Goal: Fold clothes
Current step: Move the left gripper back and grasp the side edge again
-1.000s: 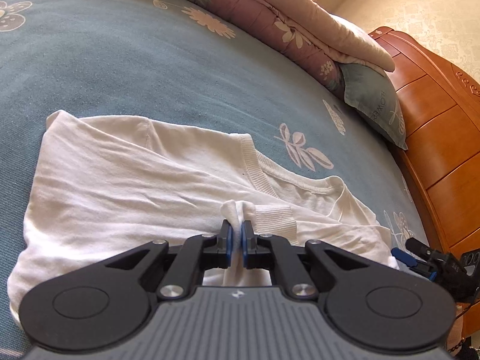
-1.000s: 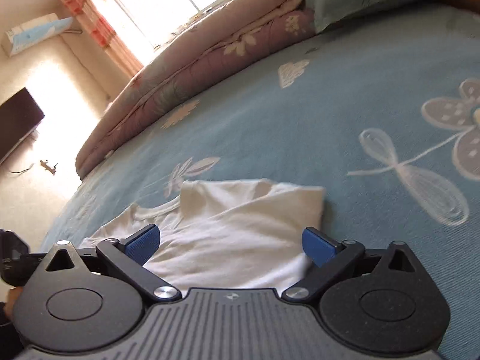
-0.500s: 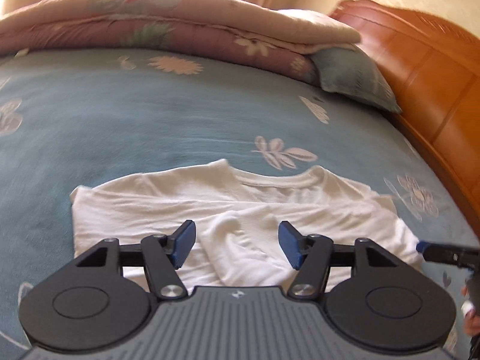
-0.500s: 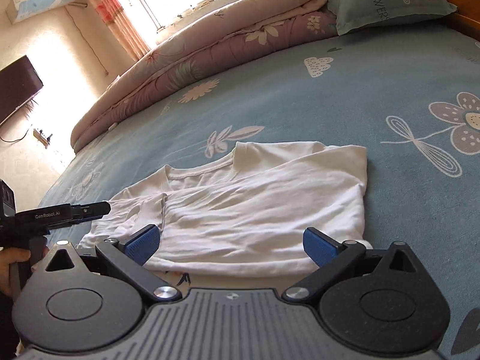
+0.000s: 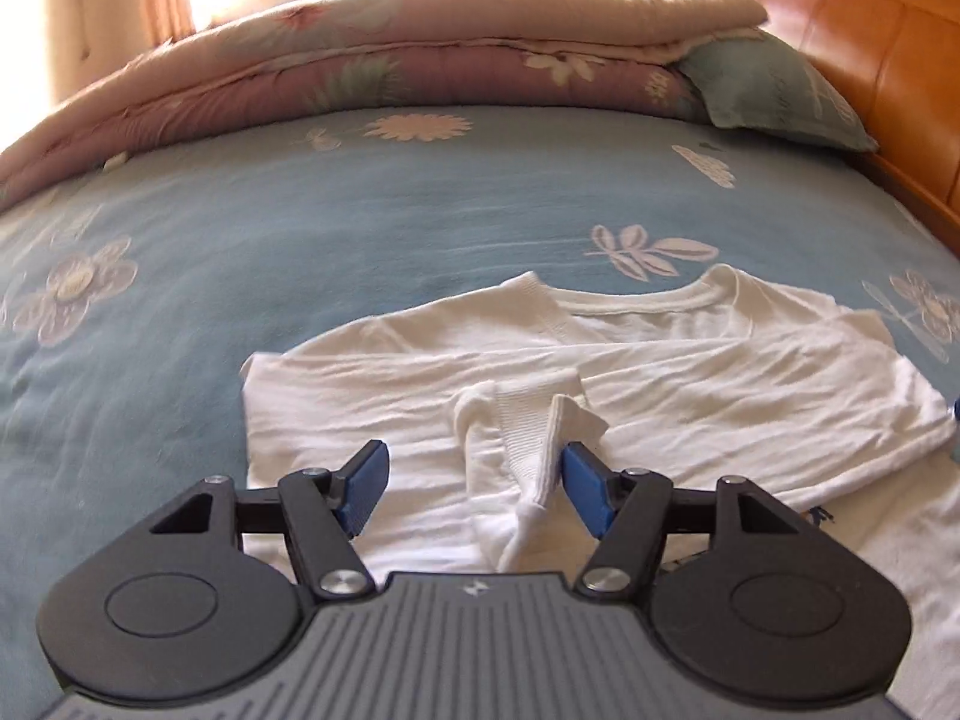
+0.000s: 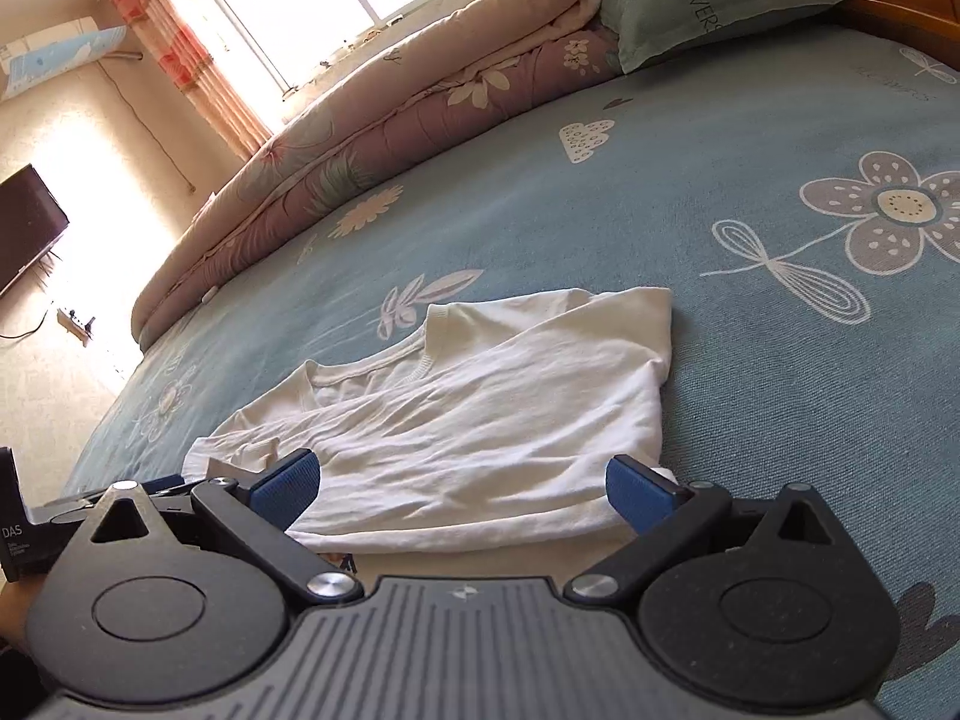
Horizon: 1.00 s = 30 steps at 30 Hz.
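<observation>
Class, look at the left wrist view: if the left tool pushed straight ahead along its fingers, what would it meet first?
Most likely the bunched sleeve cuff of the white T-shirt, which lies between the open fingers of the left tool. Depth is uncertain, but nothing else appears nearer in that line.

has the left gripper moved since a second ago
Yes. The left gripper released the sleeve cuff and drew back from the white T-shirt; the headboard now shows farther off.

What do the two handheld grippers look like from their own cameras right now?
Both match. The left gripper and right gripper each have black linkage arms with silver pivot screws, two round black discs, a ribbed grey body with a small white logo, and ridged blue fingertip pads.
</observation>
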Available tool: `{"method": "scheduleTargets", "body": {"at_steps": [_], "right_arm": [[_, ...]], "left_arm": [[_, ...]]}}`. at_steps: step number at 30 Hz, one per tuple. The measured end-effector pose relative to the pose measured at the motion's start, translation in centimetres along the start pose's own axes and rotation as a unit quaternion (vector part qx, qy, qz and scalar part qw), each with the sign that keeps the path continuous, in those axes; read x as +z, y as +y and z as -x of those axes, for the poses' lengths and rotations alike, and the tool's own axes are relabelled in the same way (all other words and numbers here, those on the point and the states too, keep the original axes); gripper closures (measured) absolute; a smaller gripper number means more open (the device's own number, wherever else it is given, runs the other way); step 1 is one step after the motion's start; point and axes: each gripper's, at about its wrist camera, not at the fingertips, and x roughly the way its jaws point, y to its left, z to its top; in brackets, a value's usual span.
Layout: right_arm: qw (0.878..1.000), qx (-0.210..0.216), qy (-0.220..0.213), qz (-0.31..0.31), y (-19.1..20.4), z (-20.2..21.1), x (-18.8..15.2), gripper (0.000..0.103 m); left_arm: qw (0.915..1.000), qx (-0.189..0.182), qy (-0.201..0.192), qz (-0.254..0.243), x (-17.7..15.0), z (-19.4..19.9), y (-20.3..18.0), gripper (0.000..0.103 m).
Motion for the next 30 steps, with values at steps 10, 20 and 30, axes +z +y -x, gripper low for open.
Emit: {"method": "scheduleTargets", "body": {"at_steps": [10,20,30], "right_arm": [[1.0,-0.002,0.015,0.018,0.5,-1.1,-0.4,0.0],[0.999,-0.006,0.022,0.028,0.6,-1.6,-0.8,0.0],[0.999,-0.013,0.027,0.044,0.9,-2.1,-1.1,0.0]], "left_arm": [[0.971,-0.128,-0.007,0.202,-1.2,-1.2,7.1,0.043],[0.968,-0.161,0.006,0.193,0.8,-2.5,6.5,0.039],[0.9808,-0.12,0.051,0.145,2.1,-5.8,3.8,0.058]]}}
